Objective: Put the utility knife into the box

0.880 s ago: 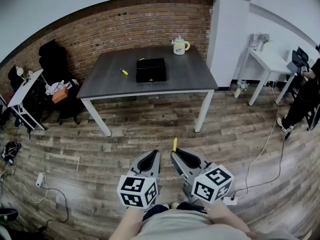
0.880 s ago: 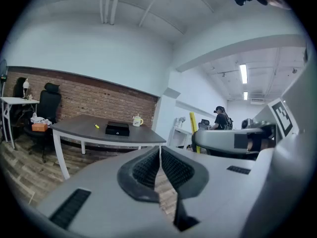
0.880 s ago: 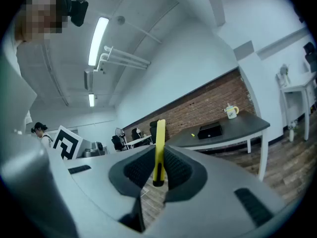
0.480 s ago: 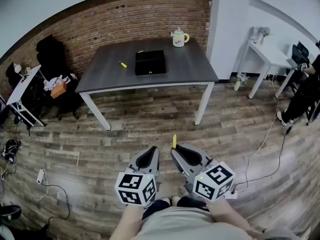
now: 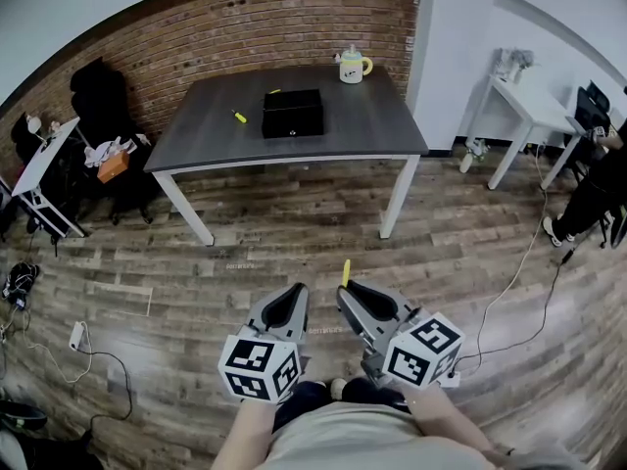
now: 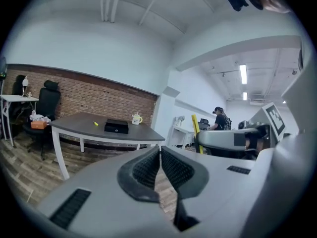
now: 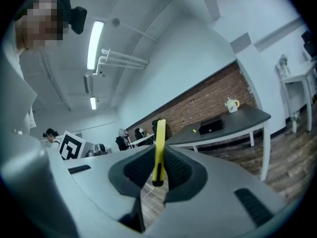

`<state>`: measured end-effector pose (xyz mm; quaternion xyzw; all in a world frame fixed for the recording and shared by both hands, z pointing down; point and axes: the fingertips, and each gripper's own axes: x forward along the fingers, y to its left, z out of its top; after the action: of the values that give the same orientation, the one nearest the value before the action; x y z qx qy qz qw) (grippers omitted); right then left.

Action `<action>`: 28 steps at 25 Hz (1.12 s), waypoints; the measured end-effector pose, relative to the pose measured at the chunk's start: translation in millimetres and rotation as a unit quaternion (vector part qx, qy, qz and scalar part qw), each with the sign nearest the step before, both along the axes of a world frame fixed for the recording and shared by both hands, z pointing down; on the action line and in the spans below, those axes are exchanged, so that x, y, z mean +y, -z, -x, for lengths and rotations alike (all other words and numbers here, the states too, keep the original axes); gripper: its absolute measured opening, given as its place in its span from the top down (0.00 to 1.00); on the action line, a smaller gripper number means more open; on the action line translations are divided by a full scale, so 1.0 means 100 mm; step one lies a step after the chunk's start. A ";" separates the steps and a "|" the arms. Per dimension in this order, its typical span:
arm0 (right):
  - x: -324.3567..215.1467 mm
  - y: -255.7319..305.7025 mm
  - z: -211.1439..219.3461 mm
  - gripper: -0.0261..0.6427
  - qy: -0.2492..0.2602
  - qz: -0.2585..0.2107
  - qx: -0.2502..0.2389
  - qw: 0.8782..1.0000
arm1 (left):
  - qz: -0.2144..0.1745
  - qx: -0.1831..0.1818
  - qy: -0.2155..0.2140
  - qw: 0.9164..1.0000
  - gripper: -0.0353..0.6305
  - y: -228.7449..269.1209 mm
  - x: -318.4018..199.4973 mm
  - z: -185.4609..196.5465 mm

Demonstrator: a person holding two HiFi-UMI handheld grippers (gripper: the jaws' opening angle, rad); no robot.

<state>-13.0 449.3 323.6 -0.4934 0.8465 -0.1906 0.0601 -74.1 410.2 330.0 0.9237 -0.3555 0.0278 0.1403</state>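
A yellow utility knife (image 5: 345, 272) stands upright between the jaws of my right gripper (image 5: 345, 292), which is shut on it. In the right gripper view the knife (image 7: 159, 150) rises well above the pads. My left gripper (image 5: 297, 293) is beside it, jaws together with nothing between them, as the left gripper view (image 6: 160, 151) also shows. The black box (image 5: 293, 113) sits closed on the dark table (image 5: 382, 135), far ahead of both grippers. The box also appears in the left gripper view (image 6: 117, 127) and in the right gripper view (image 7: 210, 125).
On the table are a small yellow item (image 5: 239, 117) left of the box and a white-and-yellow mug (image 5: 351, 66) at the back. Wooden floor lies between me and the table. A white desk (image 5: 529, 116) stands right, cables (image 5: 509, 302) trail on the floor, and chairs (image 5: 98, 106) are at left.
The table and box have shifted slightly up in the head view and the grippers sit a little lower. The right gripper still holds the knife the same way.
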 end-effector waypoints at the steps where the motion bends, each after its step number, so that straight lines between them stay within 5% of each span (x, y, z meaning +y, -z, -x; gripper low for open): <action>1: 0.01 -0.03 -0.03 0.87 0.001 0.004 0.000 1.000 | 0.005 0.000 0.004 1.000 0.91 -0.04 0.00 -0.01; 16: -0.15 -0.32 -0.34 0.87 0.017 0.040 -0.013 0.999 | 0.040 -0.039 0.026 0.998 0.91 -0.37 -0.04 -0.21; 28: -1.15 -0.44 -0.42 0.87 -0.005 0.054 -0.016 0.998 | 0.058 -0.036 0.034 0.997 0.91 -0.54 -1.13 -0.10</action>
<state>29.3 334.4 367.6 -0.4973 0.8313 -0.2436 0.0481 -64.0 297.6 383.8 0.8997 -0.3893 0.0768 0.1820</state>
